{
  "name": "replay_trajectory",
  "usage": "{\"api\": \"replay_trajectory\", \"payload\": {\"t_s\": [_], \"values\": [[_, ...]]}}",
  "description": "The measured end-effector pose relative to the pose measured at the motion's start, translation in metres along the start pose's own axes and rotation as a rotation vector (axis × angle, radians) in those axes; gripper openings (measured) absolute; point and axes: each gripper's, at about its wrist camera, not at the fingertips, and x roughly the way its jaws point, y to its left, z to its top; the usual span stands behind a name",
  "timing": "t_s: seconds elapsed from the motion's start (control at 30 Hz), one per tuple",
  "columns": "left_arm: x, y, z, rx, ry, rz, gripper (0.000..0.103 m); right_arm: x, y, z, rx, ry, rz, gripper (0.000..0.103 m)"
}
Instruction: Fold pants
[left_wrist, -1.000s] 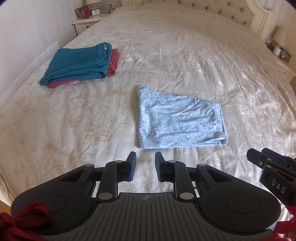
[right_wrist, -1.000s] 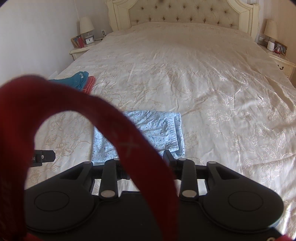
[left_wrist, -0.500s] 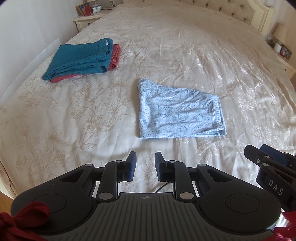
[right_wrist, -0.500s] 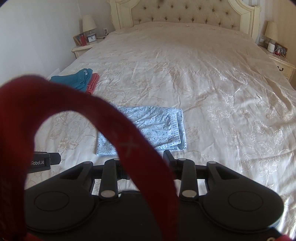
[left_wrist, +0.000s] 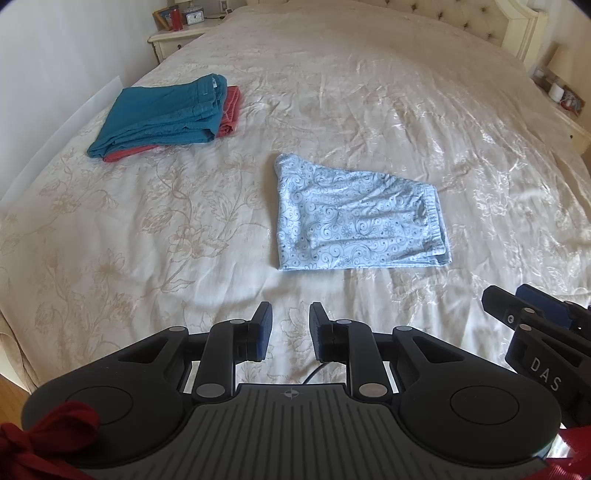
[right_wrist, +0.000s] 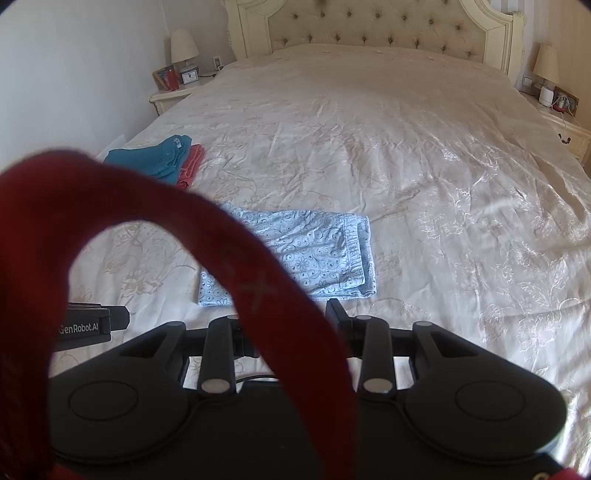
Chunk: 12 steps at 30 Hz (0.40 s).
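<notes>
Folded blue pants (left_wrist: 354, 218) lie mid-bed (left_wrist: 369, 92), teal stack (left_wrist: 162, 114) near its left edge, empty left gripper (left_wrist: 290, 328) parted above the near edge.

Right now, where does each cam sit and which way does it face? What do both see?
Left wrist: on the left tool, angled down over the cream floral bedspread at the folded light-blue patterned pants; open fingers, right tool at the edge.
Right wrist: on the right tool, aimed up the bed toward the tufted headboard; red strap blocks part.
Shared: pants, teal-over-coral folded stack, bedspread.
</notes>
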Motion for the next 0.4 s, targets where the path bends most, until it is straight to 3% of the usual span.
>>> {"api": "replay_trajectory", "payload": {"t_s": [0.4], "values": [[0.0037, -0.0020, 0.0011, 0.009, 0.009, -0.006, 0.022, 0.0041, -0.0004, -0.0007, 0.011, 0.014, -0.001, 0.044]]}}
